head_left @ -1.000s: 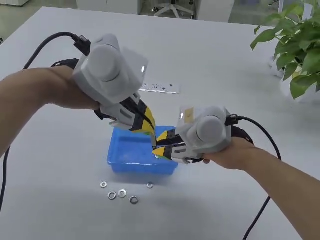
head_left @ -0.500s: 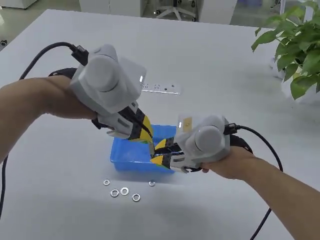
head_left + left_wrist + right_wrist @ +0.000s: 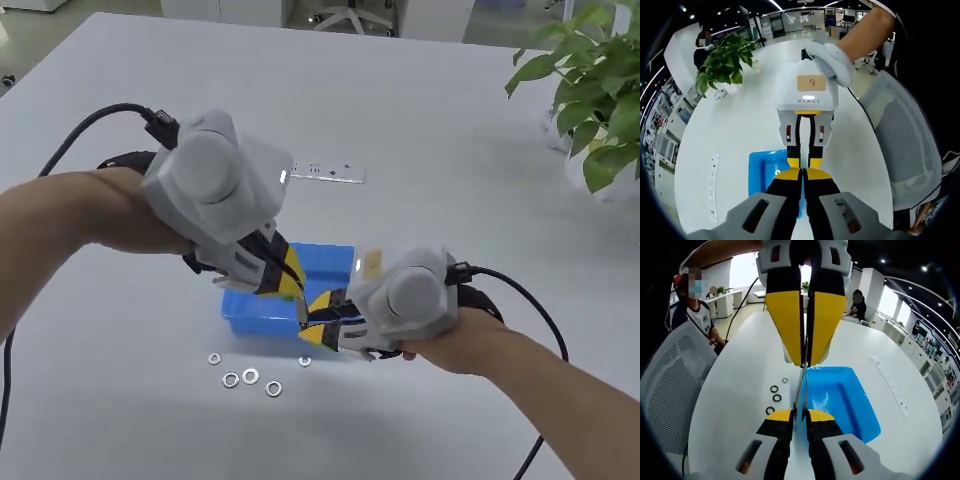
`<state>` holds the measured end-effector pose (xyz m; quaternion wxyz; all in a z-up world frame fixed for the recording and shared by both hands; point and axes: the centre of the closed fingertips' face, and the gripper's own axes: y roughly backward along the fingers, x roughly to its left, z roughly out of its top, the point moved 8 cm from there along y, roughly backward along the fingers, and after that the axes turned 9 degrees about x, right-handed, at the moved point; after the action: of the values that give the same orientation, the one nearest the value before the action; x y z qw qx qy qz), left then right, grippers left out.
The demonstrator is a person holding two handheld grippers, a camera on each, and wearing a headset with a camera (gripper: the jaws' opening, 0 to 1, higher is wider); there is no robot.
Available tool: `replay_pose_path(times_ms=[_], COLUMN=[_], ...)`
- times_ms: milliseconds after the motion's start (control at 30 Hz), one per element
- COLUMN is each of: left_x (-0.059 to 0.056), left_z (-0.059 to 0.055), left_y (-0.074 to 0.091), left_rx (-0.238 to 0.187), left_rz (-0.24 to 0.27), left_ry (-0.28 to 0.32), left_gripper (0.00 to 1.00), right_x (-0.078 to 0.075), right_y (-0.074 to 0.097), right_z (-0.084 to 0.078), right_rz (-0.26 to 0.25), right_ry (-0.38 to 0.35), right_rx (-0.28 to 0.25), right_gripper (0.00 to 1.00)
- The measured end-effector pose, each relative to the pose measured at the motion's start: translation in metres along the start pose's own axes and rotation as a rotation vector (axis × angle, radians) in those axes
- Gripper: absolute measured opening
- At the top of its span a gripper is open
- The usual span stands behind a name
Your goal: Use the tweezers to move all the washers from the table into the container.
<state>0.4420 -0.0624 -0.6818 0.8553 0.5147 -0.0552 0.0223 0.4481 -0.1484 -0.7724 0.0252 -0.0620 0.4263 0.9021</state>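
- Five washers point(image 3: 250, 375) lie loose on the worktop point(image 3: 450, 150), just in front of the container point(image 3: 322, 262).
- Left claw point(image 3: 292, 287) is closed to a slit over the container's near edge, around the tweezers' point(image 3: 801, 385) far end; whether it grips them is unclear.
- Right claw point(image 3: 800, 415) is pinched on the tweezers, tip to tip with the left.
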Motion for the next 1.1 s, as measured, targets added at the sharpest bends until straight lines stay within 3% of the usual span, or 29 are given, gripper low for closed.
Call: replay_pose_path(times_ms=[1100], left_x=[-0.006], left_z=[-0.012], left_y=[-0.033], left_rx=[-0.004], left_rz=[-0.055], left_ry=[0.028], left_gripper=[0.05], right_x=[0.013], right_y=[-0.023], right_z=[-0.023], right_rz=[0.040], right_ry=[-0.030], right_rx=[0.015], right_gripper=[0.12])
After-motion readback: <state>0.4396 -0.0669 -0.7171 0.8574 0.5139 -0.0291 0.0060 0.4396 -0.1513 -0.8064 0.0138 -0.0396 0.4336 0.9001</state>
